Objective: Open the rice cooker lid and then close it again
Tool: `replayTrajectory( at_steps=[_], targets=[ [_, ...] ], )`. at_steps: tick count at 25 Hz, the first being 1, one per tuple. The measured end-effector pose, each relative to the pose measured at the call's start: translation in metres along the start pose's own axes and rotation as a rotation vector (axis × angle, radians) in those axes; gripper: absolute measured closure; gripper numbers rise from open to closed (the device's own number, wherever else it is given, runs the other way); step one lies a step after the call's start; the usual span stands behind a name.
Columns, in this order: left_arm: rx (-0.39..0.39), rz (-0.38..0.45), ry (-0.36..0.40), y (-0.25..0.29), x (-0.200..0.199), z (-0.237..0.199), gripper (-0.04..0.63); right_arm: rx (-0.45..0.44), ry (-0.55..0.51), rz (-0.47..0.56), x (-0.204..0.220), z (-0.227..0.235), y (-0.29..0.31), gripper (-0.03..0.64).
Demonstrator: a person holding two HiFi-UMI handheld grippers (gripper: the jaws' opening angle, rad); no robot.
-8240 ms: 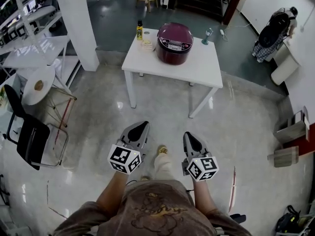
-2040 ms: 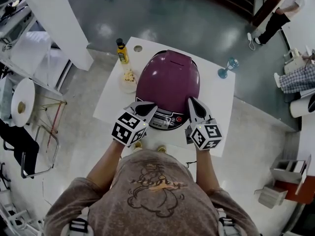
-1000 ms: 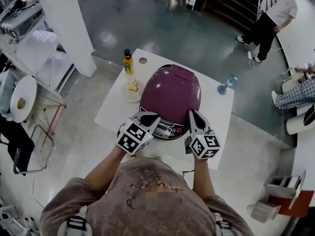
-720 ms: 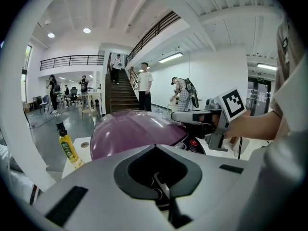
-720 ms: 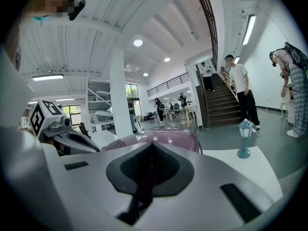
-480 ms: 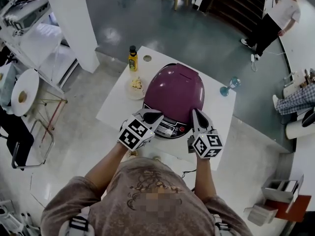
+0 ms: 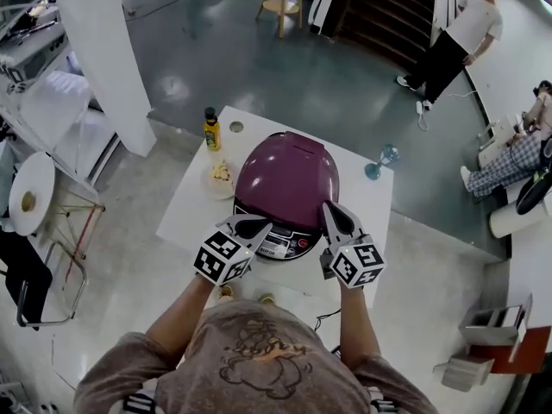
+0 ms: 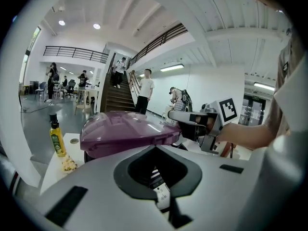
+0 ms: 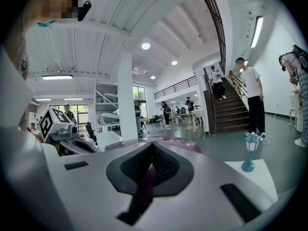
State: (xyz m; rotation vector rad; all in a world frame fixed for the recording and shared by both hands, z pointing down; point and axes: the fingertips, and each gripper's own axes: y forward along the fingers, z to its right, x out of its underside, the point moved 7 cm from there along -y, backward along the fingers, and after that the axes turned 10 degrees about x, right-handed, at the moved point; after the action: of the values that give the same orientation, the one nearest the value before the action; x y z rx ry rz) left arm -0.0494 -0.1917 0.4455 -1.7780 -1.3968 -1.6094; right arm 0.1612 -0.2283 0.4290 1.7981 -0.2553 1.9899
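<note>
Head view, rice cooker (image 7: 287, 184): purple, in the middle of a white table (image 7: 191, 207), its control panel (image 7: 278, 247) facing the person at 6 o'clock.
Lid (image 8: 122, 129): a purple dome over the dark body; in the left gripper view its front edge seems slightly raised, though I cannot be sure.
Right gripper (image 7: 328, 206): at 5 o'clock of the cooker, jaws closed together, tips at the lid's front edge; a purple strip shows below the pads in the right gripper view.
Left gripper (image 7: 256, 225): at 7 o'clock of the cooker, just over the panel's left end, jaws a little apart and gripping nothing; the panel shows through the gap.
Dish (image 7: 221, 175): holding some food, just beside the cooker at 9 o'clock.
Bottle (image 7: 210, 129): yellow with a dark cap, upright at 10 o'clock.
Glass (image 7: 380, 159): blue, stemmed, near the table edge at 2 o'clock.
Bystander (image 7: 455, 40): standing well apart on the floor at 1 o'clock, near the stairs (image 7: 384, 11).
</note>
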Motion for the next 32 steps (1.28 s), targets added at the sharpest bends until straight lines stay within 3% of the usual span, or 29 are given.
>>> replayTrajectory(
  at_steps=[7, 32],
  targets=[
    [0.023, 0.002, 0.010, 0.004, -0.006, 0.002, 0.577, -0.001, 0.025, 0.035, -0.024, 0.002, -0.001, 0.614],
    [0.064, 0.029, 0.003, 0.006, -0.019, 0.003, 0.577, -0.013, -0.107, 0.192, -0.140, 0.028, 0.032, 0.614]
  ],
)
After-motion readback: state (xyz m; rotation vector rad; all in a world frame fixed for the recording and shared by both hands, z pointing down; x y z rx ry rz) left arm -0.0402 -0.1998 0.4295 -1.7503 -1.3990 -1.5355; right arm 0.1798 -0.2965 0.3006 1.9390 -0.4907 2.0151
